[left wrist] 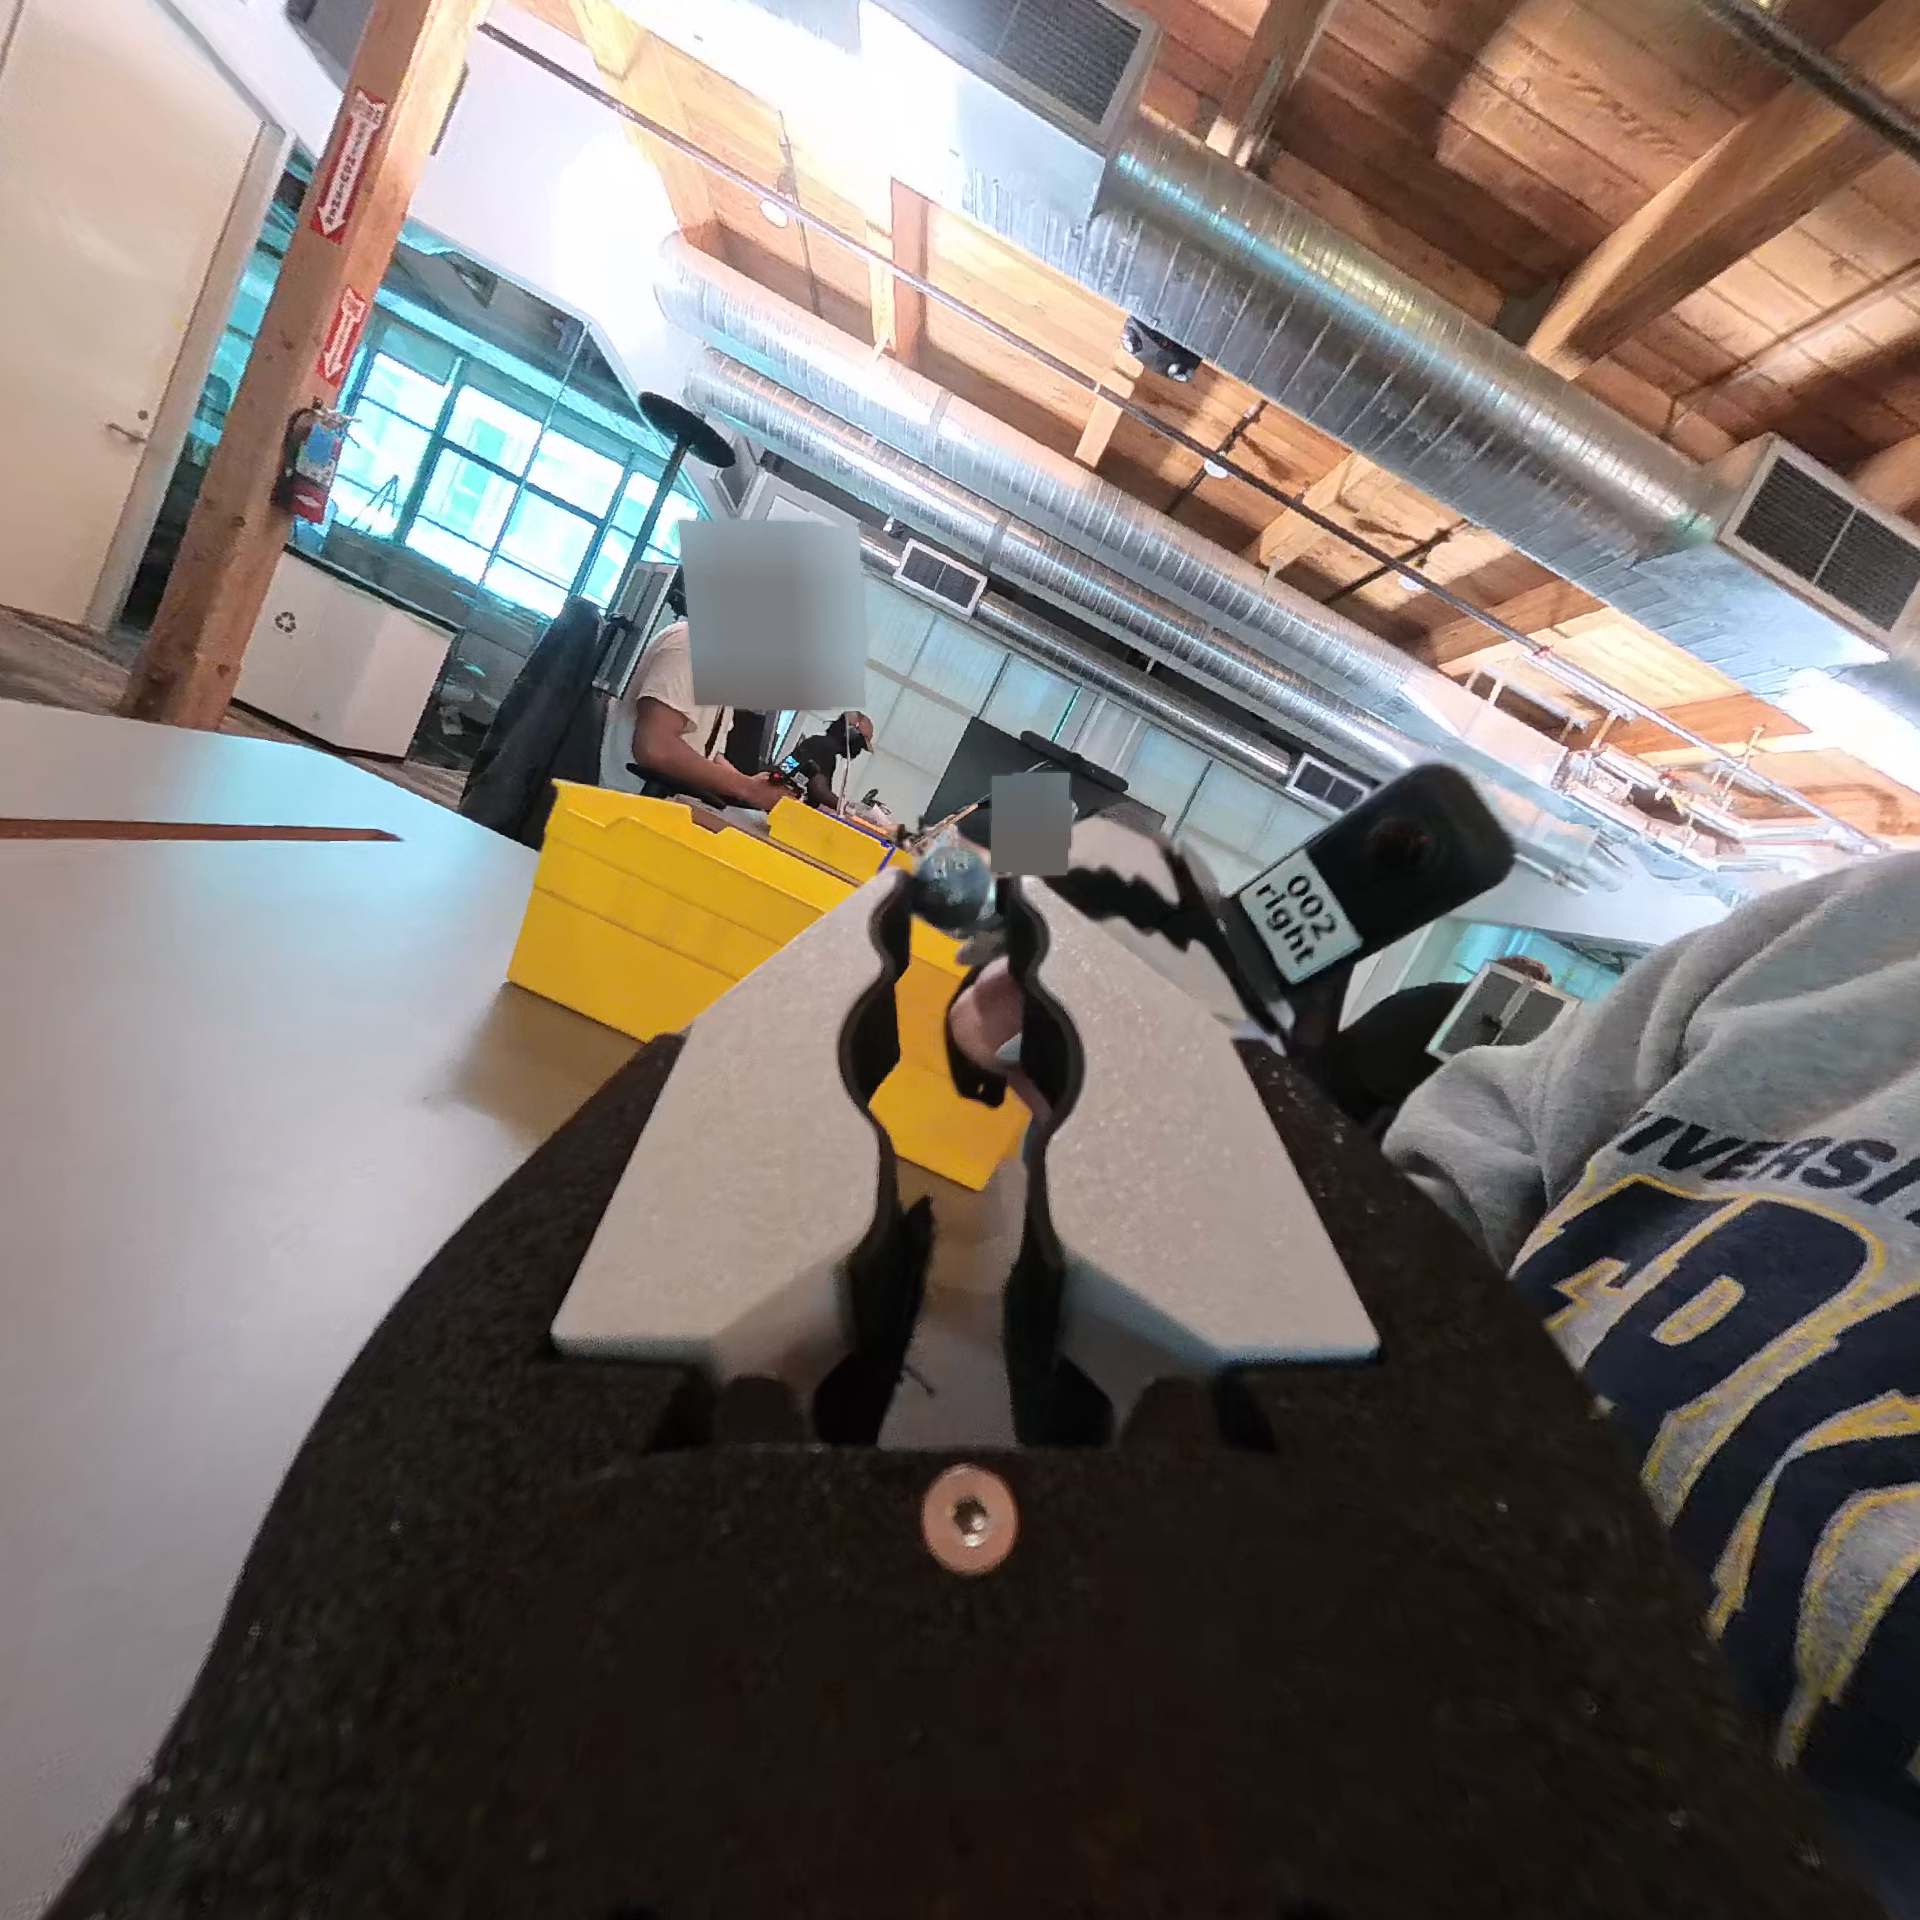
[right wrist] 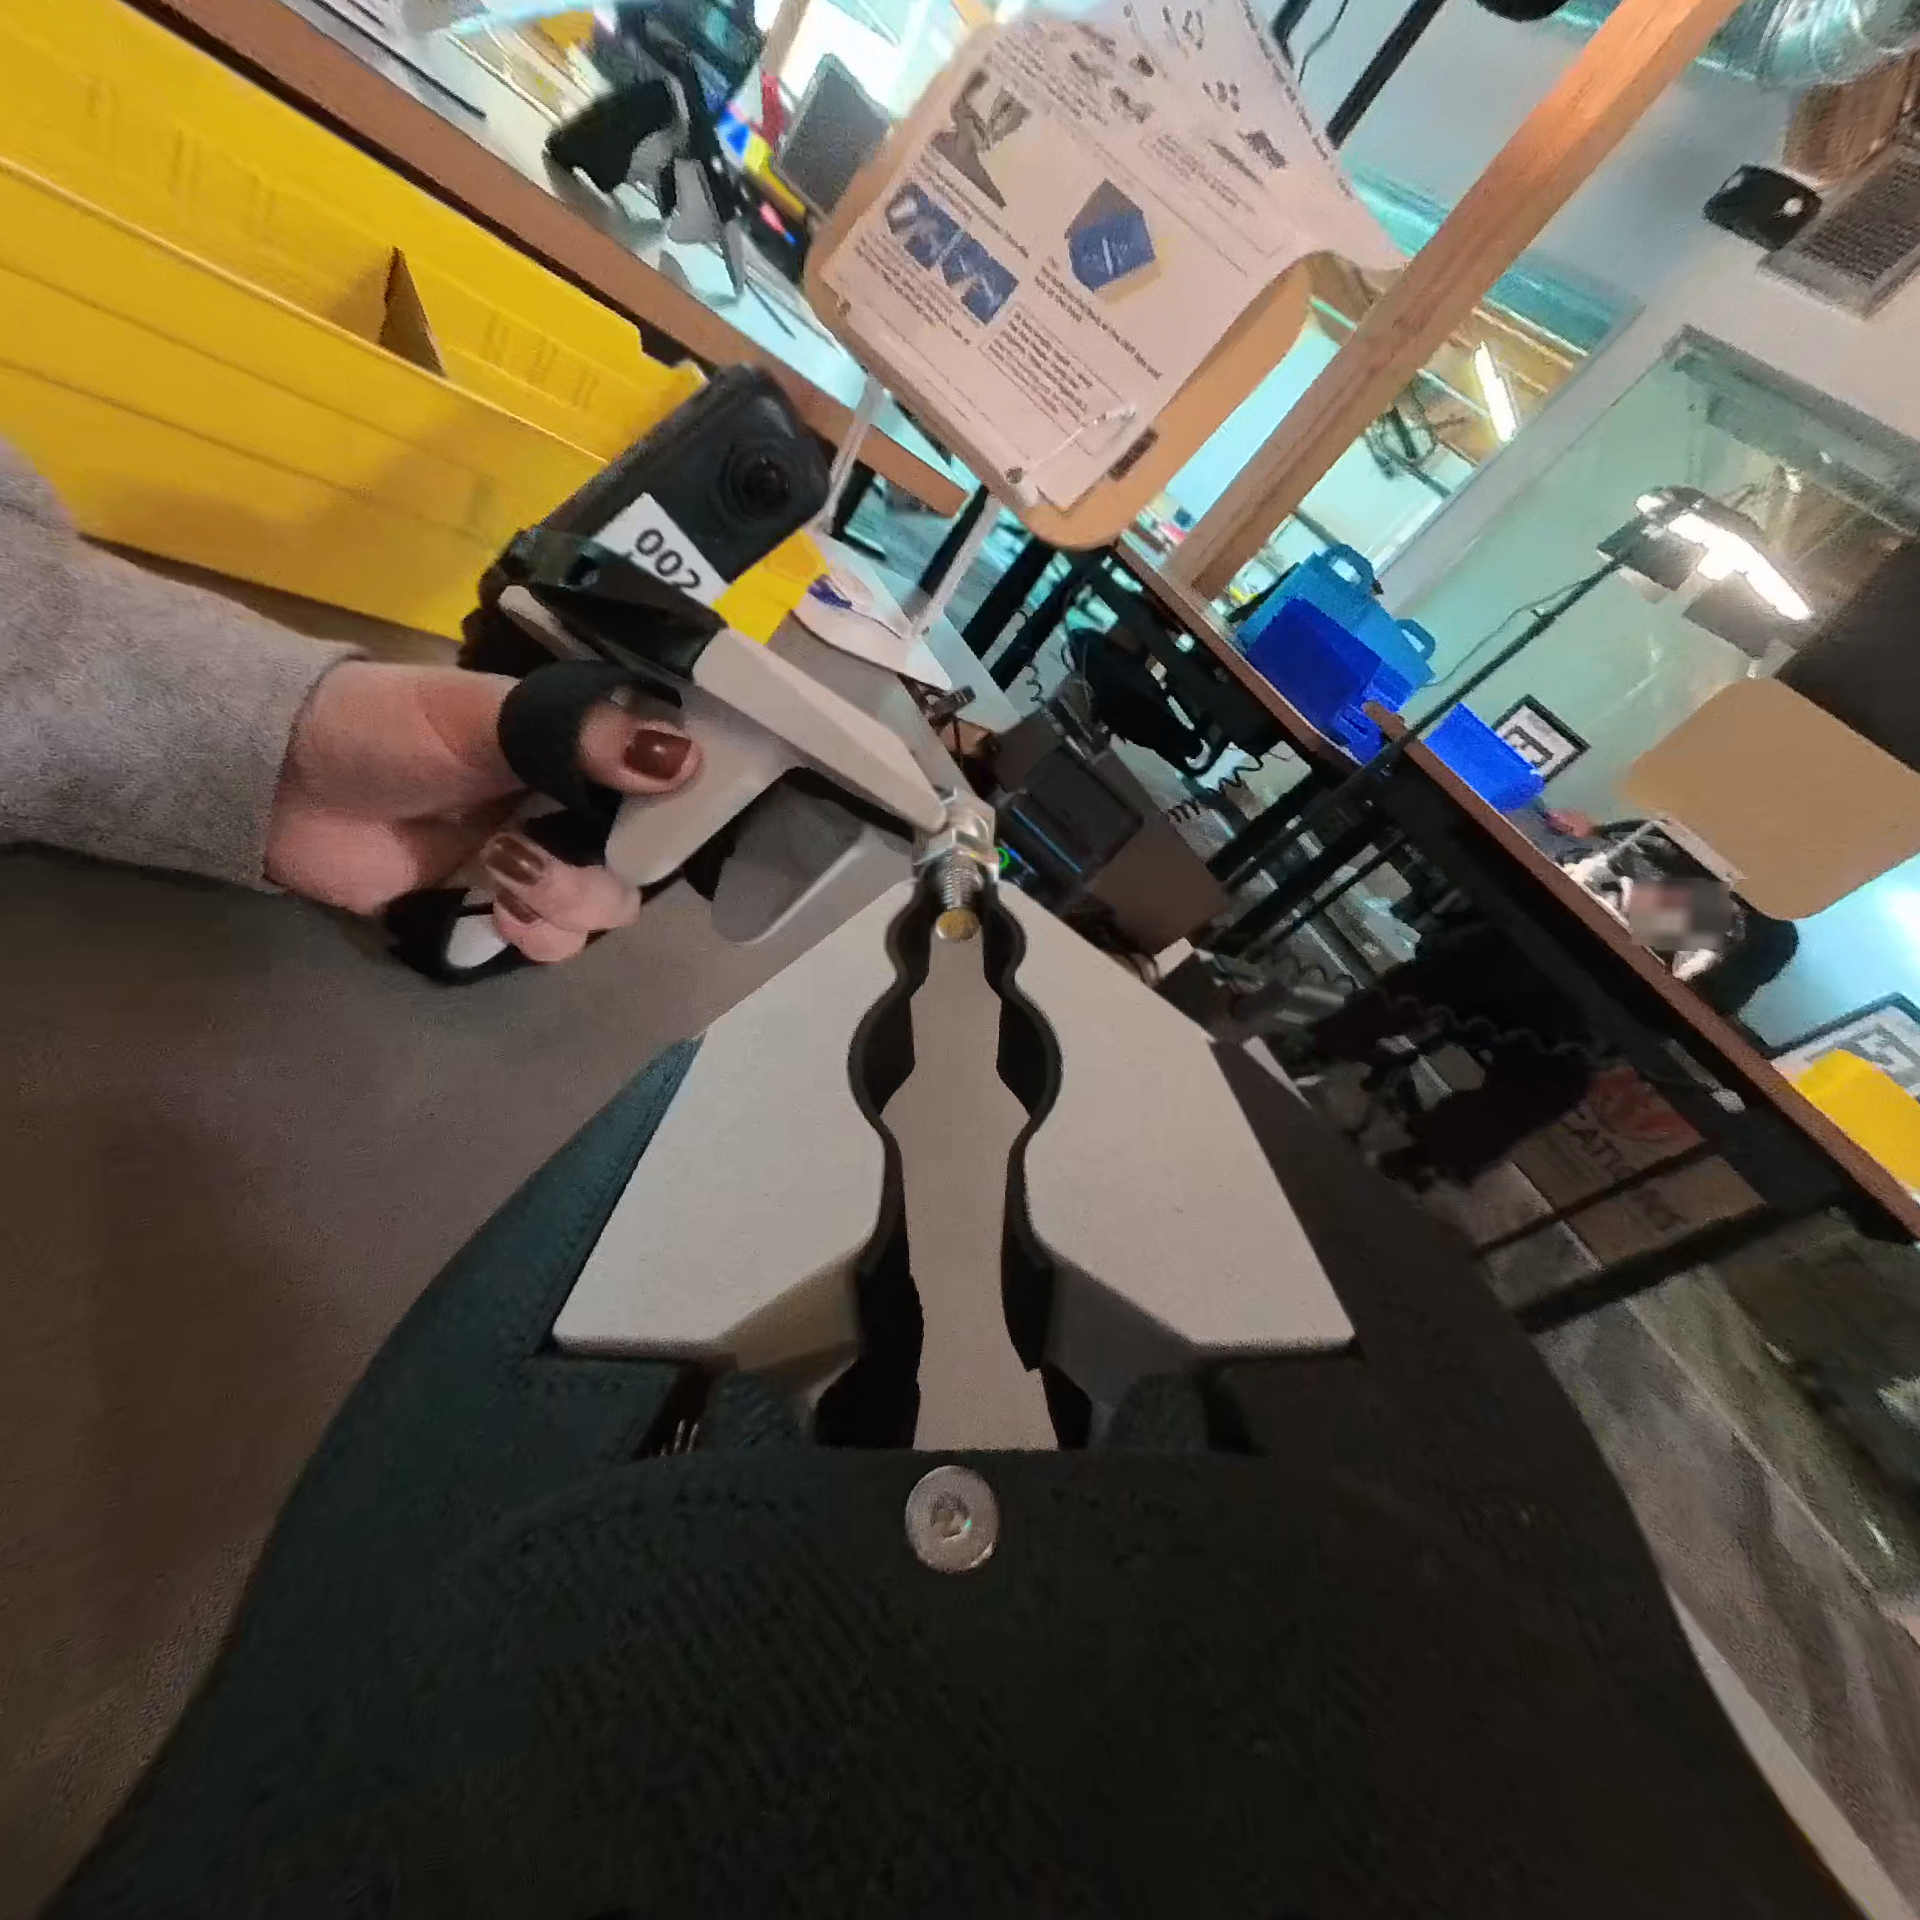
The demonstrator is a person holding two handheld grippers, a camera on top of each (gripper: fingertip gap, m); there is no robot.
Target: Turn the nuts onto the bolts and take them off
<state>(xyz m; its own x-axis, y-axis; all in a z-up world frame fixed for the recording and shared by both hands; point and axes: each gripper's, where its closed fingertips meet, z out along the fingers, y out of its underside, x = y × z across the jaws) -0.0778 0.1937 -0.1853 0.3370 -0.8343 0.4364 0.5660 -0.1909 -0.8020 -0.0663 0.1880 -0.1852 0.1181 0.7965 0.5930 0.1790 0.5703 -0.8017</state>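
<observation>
The left gripper (left wrist: pixel 951 904) is clenching the round head of a bolt (left wrist: pixel 948 881) at its tips, lifted above the bench (left wrist: pixel 208 1039), probably to keep the bolt from spinning. In the right wrist view the right gripper (right wrist: pixel 961 914) is meeting the bolt (right wrist: pixel 954 896) end-on: the threaded shank is pointing into its nearly closed tips, and a small metal nut (right wrist: pixel 961 826) is sitting on the thread just beyond. Whether the right jaws are pinching the nut or only the shank end, I cannot tell. Judging by this, the two grippers are facing each other along the bolt so one can turn against the other. A hand (right wrist: pixel 436 790) in a grey sleeve is squeezing the left gripper's handle. Yellow bins (left wrist: pixel 665 914) are standing behind the bolt on the bench, and a paper sheet in a clear stand (right wrist: pixel 1049 239) is rising above it; neither is blocking the work.
</observation>
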